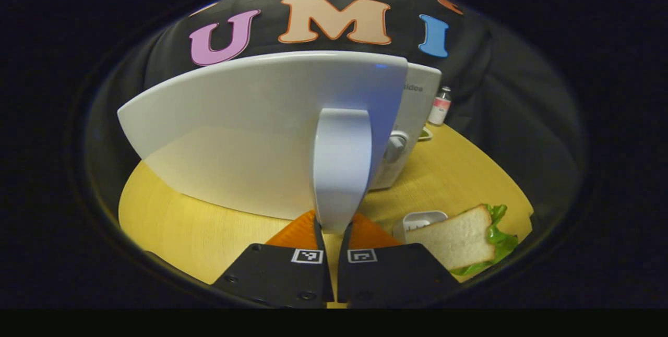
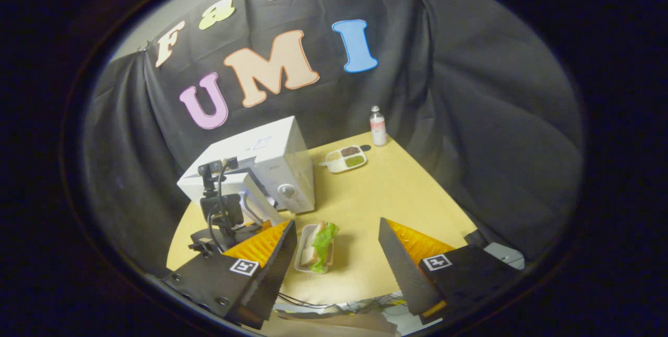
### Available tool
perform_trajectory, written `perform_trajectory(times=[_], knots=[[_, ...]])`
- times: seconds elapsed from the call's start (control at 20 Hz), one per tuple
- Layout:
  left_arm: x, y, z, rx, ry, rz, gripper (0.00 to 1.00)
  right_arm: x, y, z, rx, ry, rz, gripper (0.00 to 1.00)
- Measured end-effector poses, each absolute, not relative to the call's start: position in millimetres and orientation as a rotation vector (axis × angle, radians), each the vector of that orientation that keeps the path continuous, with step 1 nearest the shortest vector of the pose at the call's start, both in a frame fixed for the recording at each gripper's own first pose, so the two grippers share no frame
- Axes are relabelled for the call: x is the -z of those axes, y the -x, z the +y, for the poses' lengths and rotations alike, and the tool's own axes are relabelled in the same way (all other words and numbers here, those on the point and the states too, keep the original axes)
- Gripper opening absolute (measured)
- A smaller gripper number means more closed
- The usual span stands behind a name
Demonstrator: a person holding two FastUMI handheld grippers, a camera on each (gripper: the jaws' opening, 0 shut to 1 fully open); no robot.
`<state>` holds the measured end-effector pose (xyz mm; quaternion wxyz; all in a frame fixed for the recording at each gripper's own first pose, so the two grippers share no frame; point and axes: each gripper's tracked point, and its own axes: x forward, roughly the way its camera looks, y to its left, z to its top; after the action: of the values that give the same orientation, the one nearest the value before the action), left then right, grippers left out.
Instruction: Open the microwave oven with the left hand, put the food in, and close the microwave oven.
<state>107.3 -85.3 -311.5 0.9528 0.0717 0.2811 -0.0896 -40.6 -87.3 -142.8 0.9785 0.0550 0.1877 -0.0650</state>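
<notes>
Left gripper (image 1: 333,232) was clamped on the microwave door handle (image 1: 342,170), both of my fingers pressing the lower end of that handle from either side. Above it, the door (image 1: 250,123) stood swung out from the microwave oven (image 1: 412,118), its white outer face turned toward my left gripper view. The oven's control panel with a round knob (image 1: 396,144) showed just past the door's right edge.

Right gripper (image 2: 336,253) was held above the table with its fingers spread wide and nothing between them. Between those fingers in the right gripper view lay the sandwich (image 2: 318,245), white bread with green lettuce, resting in a small white tray (image 2: 304,243) on the yellow table (image 2: 386,196). The tray sat in front of the oven and near it, apart from my right gripper's fingers.

In the same view, my left gripper (image 2: 222,212) stood at the oven's open door, on the table's left side.

Farther back on the table sat a divided dish (image 2: 344,158) holding dark and green contents, and just beyond it a small bottle (image 2: 378,127) stood upright near the table's far edge.
</notes>
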Motion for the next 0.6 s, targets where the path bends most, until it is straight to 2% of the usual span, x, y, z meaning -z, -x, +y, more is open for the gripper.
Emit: perform_trajectory(times=[0.25, 0.3, 0.45, 0.6], knots=[[313, -77, -67, 0.183, -0.204, 0.559, 0.12, 160, 39, -72, 0.056, -0.09, 0.424, 0.89], [314, -71, -63, 0.177, -0.202, 0.566, 0.11, 162, 38, -70, 0.045, -0.088, 0.431, 0.89], [313, -52, -50, 0.156, -0.172, 0.582, 0.22, 167, 35, -65, 0.012, -0.084, 0.448, 0.89], [308, -32, -30, 0.109, -0.164, 0.581, 0.24, 169, 28, -64, -0.021, -0.07, 0.464, 0.88]])
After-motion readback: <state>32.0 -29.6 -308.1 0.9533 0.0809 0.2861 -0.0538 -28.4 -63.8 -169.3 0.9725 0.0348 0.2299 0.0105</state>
